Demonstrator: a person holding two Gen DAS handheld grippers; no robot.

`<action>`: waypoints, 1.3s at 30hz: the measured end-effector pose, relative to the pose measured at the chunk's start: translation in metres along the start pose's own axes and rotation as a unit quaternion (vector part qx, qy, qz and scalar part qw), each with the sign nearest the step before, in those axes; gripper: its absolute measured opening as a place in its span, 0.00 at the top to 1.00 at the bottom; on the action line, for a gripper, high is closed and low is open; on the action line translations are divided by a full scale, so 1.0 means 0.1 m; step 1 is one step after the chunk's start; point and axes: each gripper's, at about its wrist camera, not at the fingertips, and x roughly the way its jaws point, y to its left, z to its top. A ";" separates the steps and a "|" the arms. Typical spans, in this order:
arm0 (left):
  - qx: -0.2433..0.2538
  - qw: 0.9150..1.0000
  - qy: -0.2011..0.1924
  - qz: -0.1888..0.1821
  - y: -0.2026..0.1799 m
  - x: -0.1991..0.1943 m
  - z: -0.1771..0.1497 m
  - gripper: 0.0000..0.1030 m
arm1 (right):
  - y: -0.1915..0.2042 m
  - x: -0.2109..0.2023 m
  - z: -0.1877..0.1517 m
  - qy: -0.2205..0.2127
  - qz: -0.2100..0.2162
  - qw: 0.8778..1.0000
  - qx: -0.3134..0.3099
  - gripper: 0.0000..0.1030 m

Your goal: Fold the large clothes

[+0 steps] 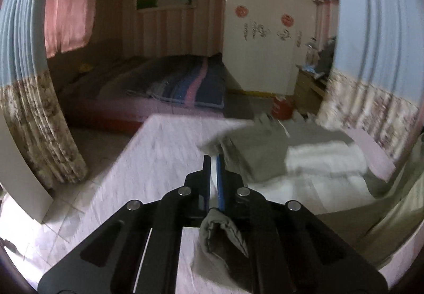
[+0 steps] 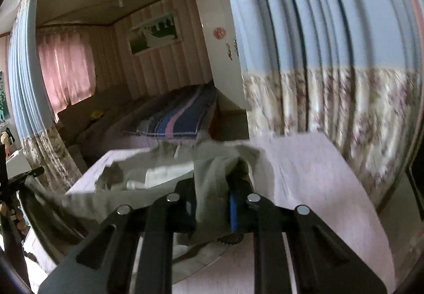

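Note:
A large grey-green garment [image 1: 254, 153] lies partly folded on a table with a pale pink cloth [image 1: 159, 161]. My left gripper [image 1: 214, 159] is shut, with a bunch of the garment's edge [image 1: 222, 235] pinched behind the fingertips and hanging below. In the right wrist view my right gripper [image 2: 212, 182] is shut on a thick fold of the same garment [image 2: 209, 188], which drapes left across the table [image 2: 304, 174] over a white layer [image 2: 164, 174]. The fabric hides the right fingertips.
Blue and floral curtains hang at the left [image 1: 23, 82] and at the right [image 2: 331, 55], close to the table. A bed with a striped blanket [image 1: 180, 84], a white wardrobe [image 1: 265, 42] and a red container [image 1: 282, 108] stand beyond.

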 end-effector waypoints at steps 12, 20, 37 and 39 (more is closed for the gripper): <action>0.058 0.996 0.021 0.065 -0.17 1.71 1.09 0.97 | 0.26 1.77 1.00 0.032 -0.091 0.992 -0.085 0.84; 0.070 0.989 0.103 0.081 -0.10 2.76 0.83 0.04 | -0.08 2.60 0.60 0.139 -0.044 0.989 -0.026 0.46; 0.100 0.980 0.168 -0.020 -0.23 2.40 0.12 0.09 | -0.71 2.68 -0.22 0.236 -0.077 0.968 -0.024 0.15; 0.110 0.978 0.177 -0.026 -0.31 2.48 0.03 0.50 | -0.68 2.73 -0.30 0.237 -0.051 0.970 -0.016 0.50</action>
